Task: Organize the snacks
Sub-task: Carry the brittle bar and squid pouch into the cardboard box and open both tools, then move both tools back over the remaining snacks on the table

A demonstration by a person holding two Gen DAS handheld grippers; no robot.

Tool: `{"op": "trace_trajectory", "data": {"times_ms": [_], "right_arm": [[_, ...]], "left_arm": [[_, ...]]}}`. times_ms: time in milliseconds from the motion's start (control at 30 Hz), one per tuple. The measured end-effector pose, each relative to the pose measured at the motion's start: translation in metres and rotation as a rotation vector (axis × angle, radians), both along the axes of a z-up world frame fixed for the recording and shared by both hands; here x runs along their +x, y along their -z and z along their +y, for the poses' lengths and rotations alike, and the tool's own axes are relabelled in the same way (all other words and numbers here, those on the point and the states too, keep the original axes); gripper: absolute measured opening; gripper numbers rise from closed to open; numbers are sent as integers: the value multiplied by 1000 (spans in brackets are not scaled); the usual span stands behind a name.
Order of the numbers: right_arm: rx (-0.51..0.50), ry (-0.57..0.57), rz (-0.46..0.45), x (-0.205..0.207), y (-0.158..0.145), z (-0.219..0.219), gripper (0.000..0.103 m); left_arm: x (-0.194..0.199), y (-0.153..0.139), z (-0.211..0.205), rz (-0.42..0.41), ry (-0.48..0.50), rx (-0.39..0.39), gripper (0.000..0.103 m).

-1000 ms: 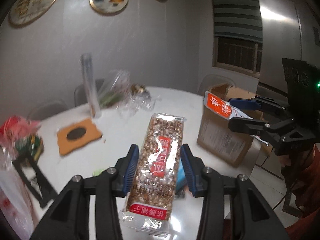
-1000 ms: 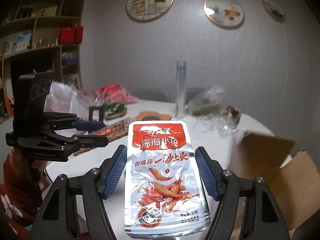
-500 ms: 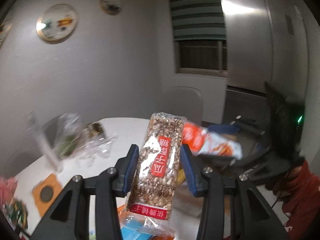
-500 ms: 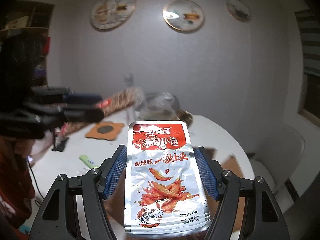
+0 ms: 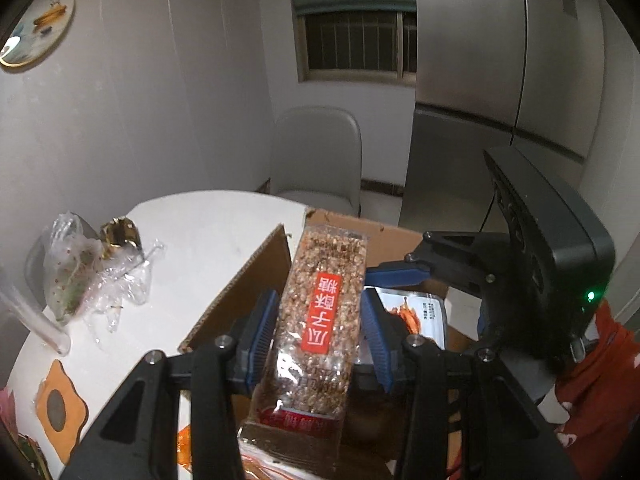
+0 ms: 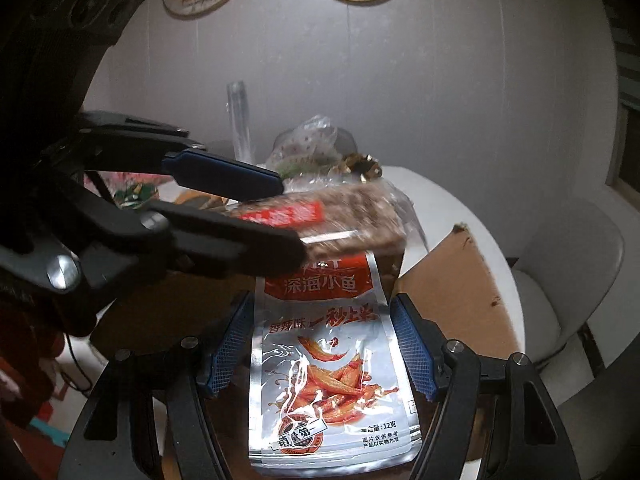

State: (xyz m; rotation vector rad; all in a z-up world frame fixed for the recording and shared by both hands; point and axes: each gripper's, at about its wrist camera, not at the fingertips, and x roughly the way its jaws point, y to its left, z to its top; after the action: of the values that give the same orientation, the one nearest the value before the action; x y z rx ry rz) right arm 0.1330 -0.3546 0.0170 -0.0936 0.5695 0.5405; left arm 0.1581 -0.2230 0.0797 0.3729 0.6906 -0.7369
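Observation:
My left gripper is shut on a long clear pack of peanut brittle with a red label and holds it over the open cardboard box. My right gripper is shut on a silver pouch of spicy small fish, also over the box. In the right wrist view the left gripper crosses in front with the brittle pack just above the pouch. In the left wrist view the right gripper and its pouch sit just behind the brittle pack.
The box stands at the edge of a white round table. On the table lie crumpled plastic bags, a clear tube and an orange coaster. A grey chair and a fridge stand behind.
Both grippers have swung over the cardboard box and come close together, each still holding its snack. The brittle pack now crosses just above the fish pouch.

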Motion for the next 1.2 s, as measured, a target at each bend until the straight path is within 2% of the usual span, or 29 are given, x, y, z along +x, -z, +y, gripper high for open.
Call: {"op": "trace_trajectory", "data": {"times_ms": [300,367,433,467,633,1033,1200], "right_arm": [[-51,-20,26,12,9,16,68],[-70,-18,33,10,12,20,68],[-81,-9,32,6,15,19,74],[-78,-12,29,2,16,18,79],[-76,-18,15,-12,17,18,81],[-52,25,-64,-55,-10,13,81],[-59,52,-142,-86,-33,20,91]], "left_arm": [[15,22,-15,19,-13,68,40],[16,24,-15,9,-23,79,43],[17,24,-13,1,-36,77,64],[16,23,-12,-13,-45,70,69],[7,17,-7,-43,-58,60,80],[-36,-13,30,-112,-101,-10,85],[-60,-28,57,-149,-132,-42,88]]}}
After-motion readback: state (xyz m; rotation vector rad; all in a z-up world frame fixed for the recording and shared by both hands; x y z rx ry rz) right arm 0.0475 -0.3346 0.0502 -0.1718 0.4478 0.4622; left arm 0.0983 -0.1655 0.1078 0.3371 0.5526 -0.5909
